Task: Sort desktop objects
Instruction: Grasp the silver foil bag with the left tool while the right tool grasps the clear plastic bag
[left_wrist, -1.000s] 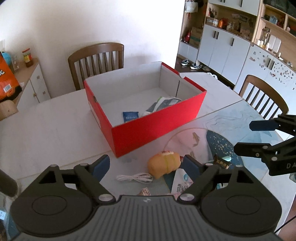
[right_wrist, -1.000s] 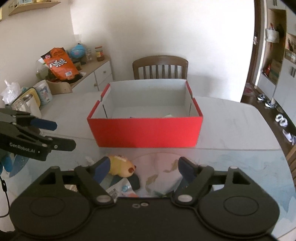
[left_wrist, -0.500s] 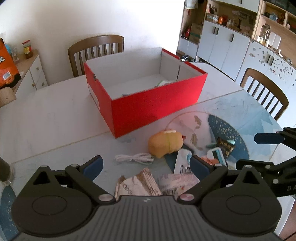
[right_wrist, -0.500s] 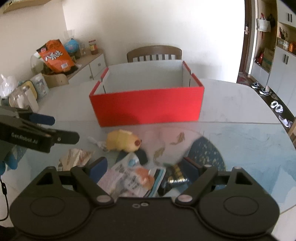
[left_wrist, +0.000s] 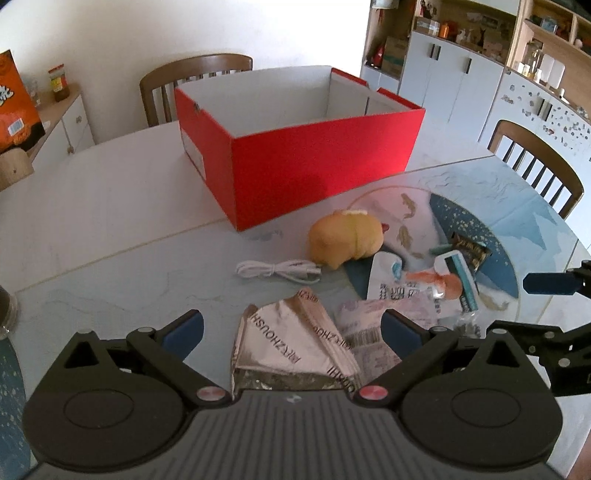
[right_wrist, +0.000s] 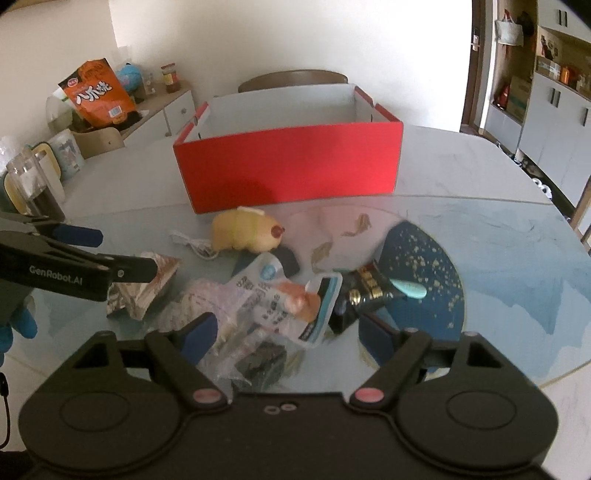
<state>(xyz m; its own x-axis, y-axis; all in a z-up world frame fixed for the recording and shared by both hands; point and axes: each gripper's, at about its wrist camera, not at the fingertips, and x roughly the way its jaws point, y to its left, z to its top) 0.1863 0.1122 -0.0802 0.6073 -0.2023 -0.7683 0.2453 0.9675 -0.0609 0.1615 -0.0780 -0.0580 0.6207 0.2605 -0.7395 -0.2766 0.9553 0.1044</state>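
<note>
A red box (left_wrist: 317, 166) (right_wrist: 291, 162) stands open on the table. In front of it lie a yellow plush toy (left_wrist: 347, 236) (right_wrist: 245, 232), a white coiled cable (left_wrist: 277, 271), a silver foil packet (left_wrist: 295, 343) (right_wrist: 144, 288), a white snack pouch (left_wrist: 402, 291) (right_wrist: 273, 295) and a dark wrapper (left_wrist: 469, 251) (right_wrist: 365, 288). My left gripper (left_wrist: 291, 332) is open, its fingers either side of the foil packet. My right gripper (right_wrist: 284, 332) is open over the white pouch.
Wooden chairs (left_wrist: 195, 81) (left_wrist: 535, 162) stand behind the box and at the right. A side cabinet (right_wrist: 162, 110) with an orange bag (right_wrist: 98, 96) is at the left. A jar and cups (right_wrist: 37, 177) stand on the table's left edge.
Both grippers have pulled back from the box and dropped lower toward the near pile of items. The box interior is no longer visible. Both stay open.
</note>
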